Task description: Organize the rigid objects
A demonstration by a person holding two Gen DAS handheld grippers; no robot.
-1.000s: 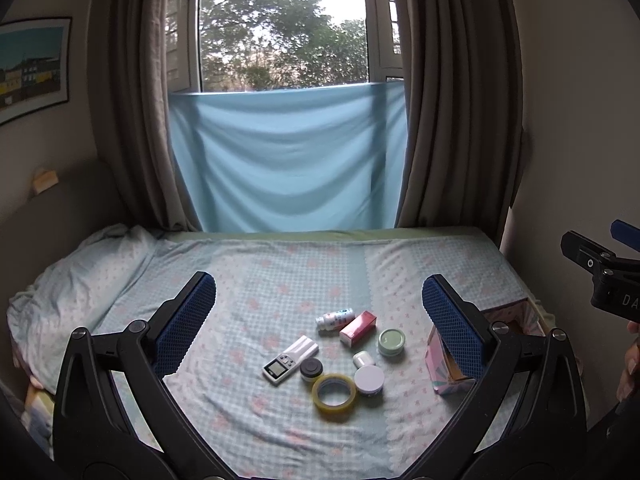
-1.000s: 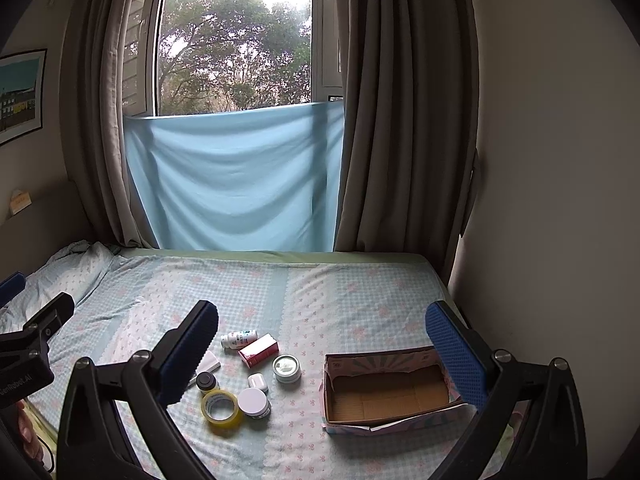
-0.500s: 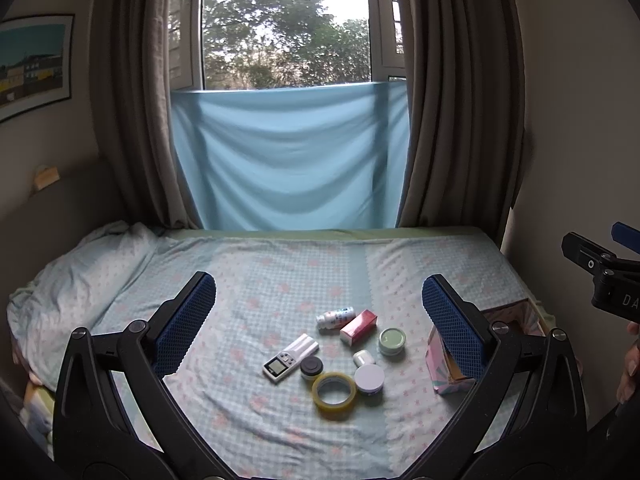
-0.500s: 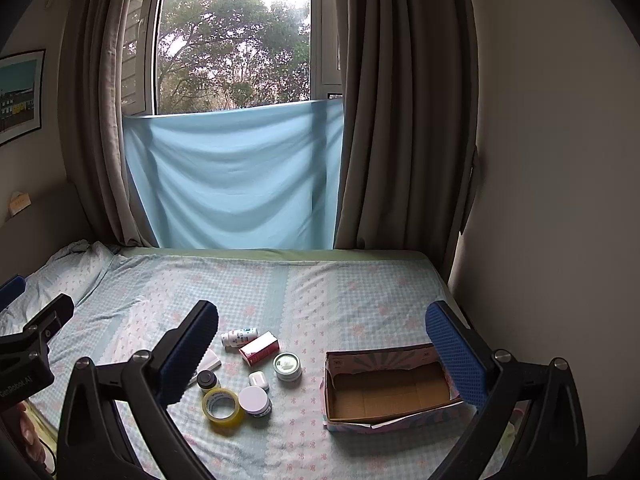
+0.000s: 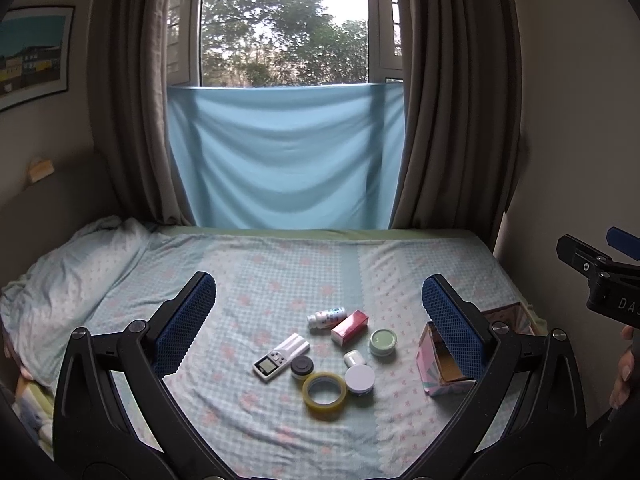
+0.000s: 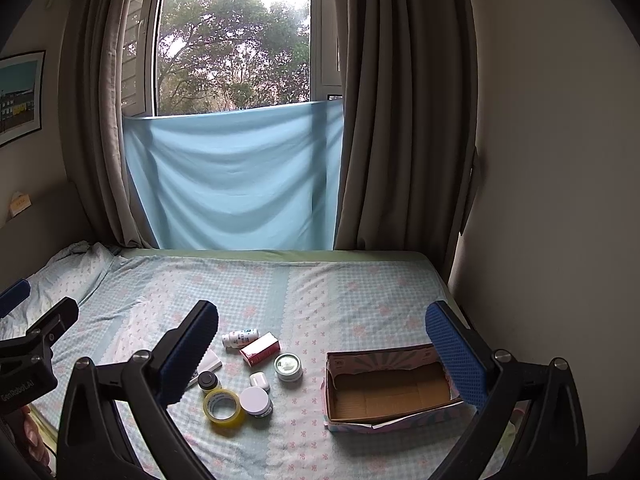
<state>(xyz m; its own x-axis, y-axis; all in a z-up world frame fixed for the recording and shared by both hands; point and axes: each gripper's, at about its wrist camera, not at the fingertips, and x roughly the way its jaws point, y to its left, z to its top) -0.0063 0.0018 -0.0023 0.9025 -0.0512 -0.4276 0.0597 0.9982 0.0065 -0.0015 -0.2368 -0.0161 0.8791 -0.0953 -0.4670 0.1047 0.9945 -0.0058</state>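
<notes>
Small rigid toiletries cluster on the checked bedsheet (image 6: 320,288) beside the open cardboard box (image 6: 390,396); yellow tape roll (image 6: 224,406) looks light, stiff, best pinched across its rim; both grippers' fingers (image 5: 188,320) (image 6: 454,356) stand apart, empty.

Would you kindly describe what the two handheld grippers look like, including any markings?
Both the left gripper and the right gripper have glossy black curved plastic arms with silver screws, ending in two flat fingers faced with blue dimpled pads. White lettering shows on each body as seen from the other camera, only partly legible. No cables or sleeves are visible.
</notes>
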